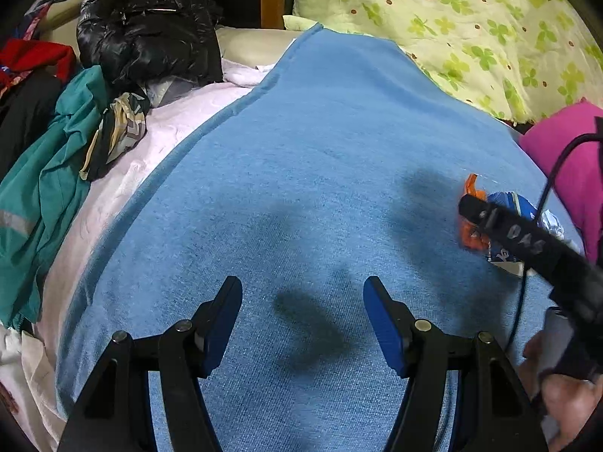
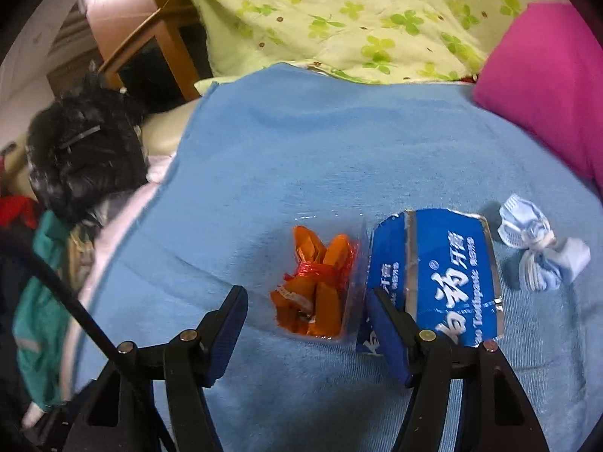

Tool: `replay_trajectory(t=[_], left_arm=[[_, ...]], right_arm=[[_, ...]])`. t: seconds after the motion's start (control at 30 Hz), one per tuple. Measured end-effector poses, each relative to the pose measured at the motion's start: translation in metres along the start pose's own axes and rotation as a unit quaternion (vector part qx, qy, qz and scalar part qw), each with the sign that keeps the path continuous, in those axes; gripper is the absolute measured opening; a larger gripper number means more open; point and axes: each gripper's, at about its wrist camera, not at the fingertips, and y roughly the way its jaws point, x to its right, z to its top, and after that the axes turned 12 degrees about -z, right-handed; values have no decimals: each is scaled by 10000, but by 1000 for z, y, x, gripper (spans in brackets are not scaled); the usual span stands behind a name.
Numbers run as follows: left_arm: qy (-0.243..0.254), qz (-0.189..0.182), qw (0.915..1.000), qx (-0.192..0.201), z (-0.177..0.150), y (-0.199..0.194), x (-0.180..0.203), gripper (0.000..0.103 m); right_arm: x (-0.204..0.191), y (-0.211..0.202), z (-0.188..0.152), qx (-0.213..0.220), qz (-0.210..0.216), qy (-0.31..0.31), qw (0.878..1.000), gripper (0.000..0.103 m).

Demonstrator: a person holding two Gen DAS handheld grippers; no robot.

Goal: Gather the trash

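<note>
looks like the task is barely started, judging by what's on the bed. three bits of trash lie loose on the blue blanket [image 2: 301, 158]: an orange wrapper bundle [image 2: 316, 286] inside clear plastic, a flattened blue toothpaste box [image 2: 441, 275], and a crumpled pale blue mask [image 2: 535, 245]. none of them is held, and no bin or bag for trash shows in either view, so can't tell where they're meant to go. all three are left to pick up.

right gripper [image 2: 309, 320] is spread, nothing between the pads. it hangs over the blanket w/ the orange wrapper just ahead, between the two fingers' lines, a bit nearer the right finger. the toothpaste box sits right beside that, its near corner behind the right finger in the wrist view; can't tell if they touch. mask is further right, apart from the box, outside the claw's reach for now.

left gripper [image 1: 301, 316] is also released and empty, over bare blanket w/ only shadows under it. from its view the right gripper's arm crosses the orange wrapper [image 1: 469, 231] and box [image 1: 505, 203] at far right, well apart from the left claw.

clothes pile, black jacket [image 2: 83, 158], clover quilt [image 2: 339, 19], pink pillow [image 2: 546, 83] around the edges, not trash as far as i can judge.
</note>
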Motion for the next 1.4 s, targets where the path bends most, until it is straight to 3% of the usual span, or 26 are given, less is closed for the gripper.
replay_trajectory(t=[0.2, 0.23, 0.27, 0.37, 0.4, 0.47, 0.6, 0.63, 0.7, 0.73, 0.77, 0.83, 0.93, 1.1, 1.23, 1.3, 1.37, 1.4], left_arm=[[56, 7, 10000, 8, 0, 1, 1, 68], [45, 28, 10000, 9, 1, 1, 1, 68], [12, 56, 10000, 7, 1, 2, -1, 68], [-105, 97, 9999, 8, 4, 2, -7, 68], [-154, 116, 9998, 10, 4, 2, -9, 68], [-247, 132, 9996, -8, 5, 1, -12, 68], [-360, 173, 9992, 31, 5, -1, -17, 68], [-403, 181, 9990, 37, 5, -1, -18, 68], [-449, 179, 9988, 19, 5, -1, -19, 68], [-455, 176, 9988, 6, 4, 0, -19, 68], [-434, 171, 9989, -9, 3, 0, -17, 68], [-372, 184, 9991, -8, 3, 0, -15, 68], [-350, 183, 9992, -16, 2, 1, -13, 68], [-204, 193, 9996, -56, 0, 1, -9, 68], [-202, 228, 9995, -60, 0, 1, -14, 68], [-242, 263, 9993, -58, 2, 2, -16, 68], [-288, 257, 9992, -71, 3, 4, -17, 68], [-287, 243, 9993, -78, 4, 5, -16, 68]], right_arm=[[2, -1, 0, 31, 104, 1, 9999, 62], [6, -2, 0, -34, 249, 94, 9996, 44], [10, -2, 1, -152, 429, 205, 9988, 38], [29, -5, 1, -455, 1140, 696, 9900, 38], [35, -5, 0, -585, 1385, 867, 9848, 38], [45, -6, -2, -916, 2298, 1143, 9622, 38], [48, -24, -1, -990, 3520, 1138, 9237, 41], [53, -30, 0, -880, 3542, 1208, 9231, 48], [64, -39, 1, -564, 2876, 1243, 9480, 72], [68, -40, 1, -485, 2575, 1208, 9575, 72], [71, -36, 0, -566, 2465, 1250, 9594, 72], [77, -23, -2, -850, 2488, 1564, 9520, 72], [77, -10, -1, -932, 2609, 1867, 9425, 71], [57, 13, 9, -1005, 2571, 2059, 9388, 71], [39, -1, 26, -284, 3590, 1955, 9122, 71], [36, -11, 29, -58, 3580, 1815, 9159, 71], [41, -9, 27, -120, 3105, 1761, 9341, 71], [45, -8, 26, -150, 2989, 1804, 9370, 72]])
